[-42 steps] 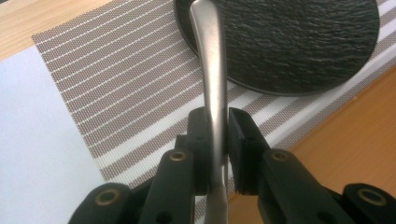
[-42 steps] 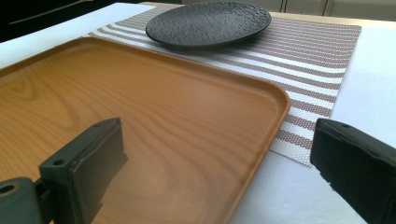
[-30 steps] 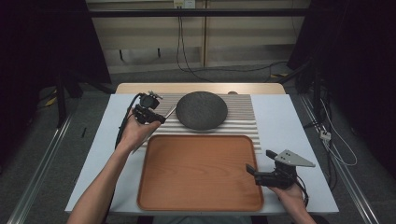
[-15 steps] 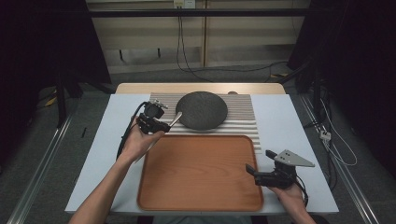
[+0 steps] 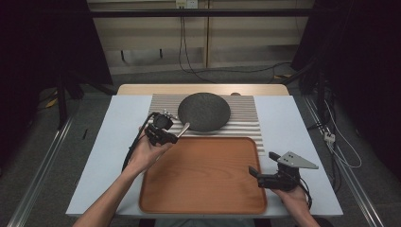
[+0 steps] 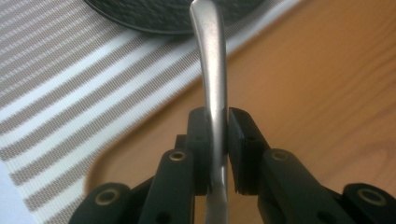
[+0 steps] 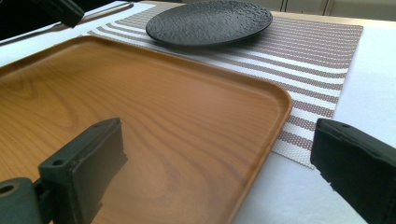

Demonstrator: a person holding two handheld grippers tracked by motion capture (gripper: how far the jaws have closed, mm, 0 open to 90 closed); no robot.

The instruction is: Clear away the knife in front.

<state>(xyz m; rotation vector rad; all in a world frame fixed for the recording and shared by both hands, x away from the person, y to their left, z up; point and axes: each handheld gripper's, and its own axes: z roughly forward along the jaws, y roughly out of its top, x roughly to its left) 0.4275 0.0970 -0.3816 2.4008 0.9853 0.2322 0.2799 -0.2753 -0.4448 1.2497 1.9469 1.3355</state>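
A wooden tray [image 5: 203, 182] lies at the near middle of the tabletop [image 5: 108, 161], its far edge overlapping a striped placemat [image 5: 246, 118] that reaches to the far edge; a dark round plate [image 5: 204, 111] sits on the placemat, centred at its far side, close to the tray's far edge.

The left gripper [image 5: 163, 135] hovers over the tray's far left corner, held by the left hand [image 5: 146, 153]; its jaws are clamped on the handle of a metal utensil [image 5: 183, 127], which points toward the plate's near left rim; in the left gripper view the utensil [image 6: 211, 70] runs upright between the jaws, its far end over the plate's [image 6: 187, 14] rim, though whether it touches the plate cannot be told; which kind of utensil it is cannot be told either.

The right gripper [image 5: 265, 177] rests at the tray's near right edge, held by the right hand [image 5: 293, 198]; its jaws stand wide apart, holding nothing, with the tray [image 7: 140, 116] and placemat [image 7: 308, 60] between them in the right gripper view.
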